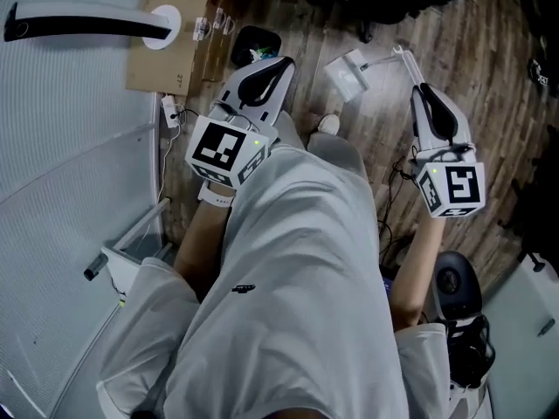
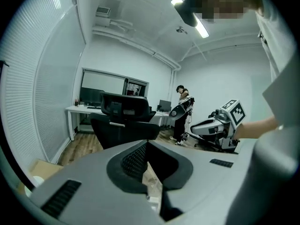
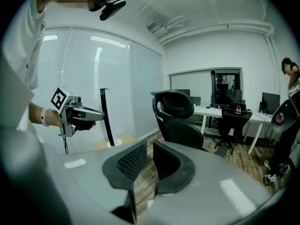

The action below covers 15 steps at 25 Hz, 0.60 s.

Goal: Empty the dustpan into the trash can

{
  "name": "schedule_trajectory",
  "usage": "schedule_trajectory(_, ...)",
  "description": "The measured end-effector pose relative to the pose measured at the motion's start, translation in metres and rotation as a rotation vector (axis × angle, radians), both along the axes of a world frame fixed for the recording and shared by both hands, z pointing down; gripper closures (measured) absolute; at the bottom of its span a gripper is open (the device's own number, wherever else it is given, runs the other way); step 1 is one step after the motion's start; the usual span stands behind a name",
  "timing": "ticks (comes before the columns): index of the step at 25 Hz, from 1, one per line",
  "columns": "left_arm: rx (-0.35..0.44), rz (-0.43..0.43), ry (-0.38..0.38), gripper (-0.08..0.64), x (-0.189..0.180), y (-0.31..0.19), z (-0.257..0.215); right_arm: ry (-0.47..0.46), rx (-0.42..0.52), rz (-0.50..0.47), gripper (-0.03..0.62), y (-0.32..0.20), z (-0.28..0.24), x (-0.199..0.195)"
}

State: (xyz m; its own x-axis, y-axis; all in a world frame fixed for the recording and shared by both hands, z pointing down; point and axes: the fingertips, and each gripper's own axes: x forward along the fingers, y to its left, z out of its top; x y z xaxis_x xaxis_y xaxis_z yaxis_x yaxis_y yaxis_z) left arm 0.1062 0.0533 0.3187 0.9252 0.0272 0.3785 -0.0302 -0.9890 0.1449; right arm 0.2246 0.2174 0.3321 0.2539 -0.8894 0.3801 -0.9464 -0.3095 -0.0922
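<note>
A person in a white shirt (image 1: 297, 304) stands on a wooden floor (image 1: 463, 51) and looks down, holding a tool in each hand at about waist height. A flattened cardboard box (image 1: 170, 24) lies on the floor ahead and to the left. Just beside it stands a small black trash can (image 1: 240, 47) with something colourful inside.

The white dustpan (image 1: 348, 75) lies on the floor to the right of the trash can and apart from it, with its handle pointing away to the right. Neither tool touches it.

The left tool (image 2: 146, 145) has its jaws pressed together on nothing. The right tool (image 3: 150, 144) has its jaws a narrow gap apart, also with nothing between them.

With both tools empty and the dustpan on the floor, the emptying looks either not yet begun or already over. The dustpan is too small in view to tell whether it holds any dirt. If it is still full, everything remains: grasp it, carry it over the can and tip it.

No brand or wording can be read. The cube on each tool carries black-and-white square markers. The cardboard bears small print, and the shirt a small dark mark (image 1: 244, 288), both too small to make out.
</note>
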Motion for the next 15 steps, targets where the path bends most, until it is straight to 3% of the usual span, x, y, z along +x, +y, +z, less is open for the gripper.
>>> schedule_trajectory(7, 0.031, -0.044, 0.04, 0.552, -0.022, 0.003, -0.032, 0.045, 0.057, -0.002, 0.546, 0.005, -0.033, -0.017)
schedule_trajectory(15, 0.091, -0.142, 0.053, 0.552, -0.054, -0.006, -0.072, 0.103, 0.045, -0.094, 0.554, -0.014, -0.052, -0.042)
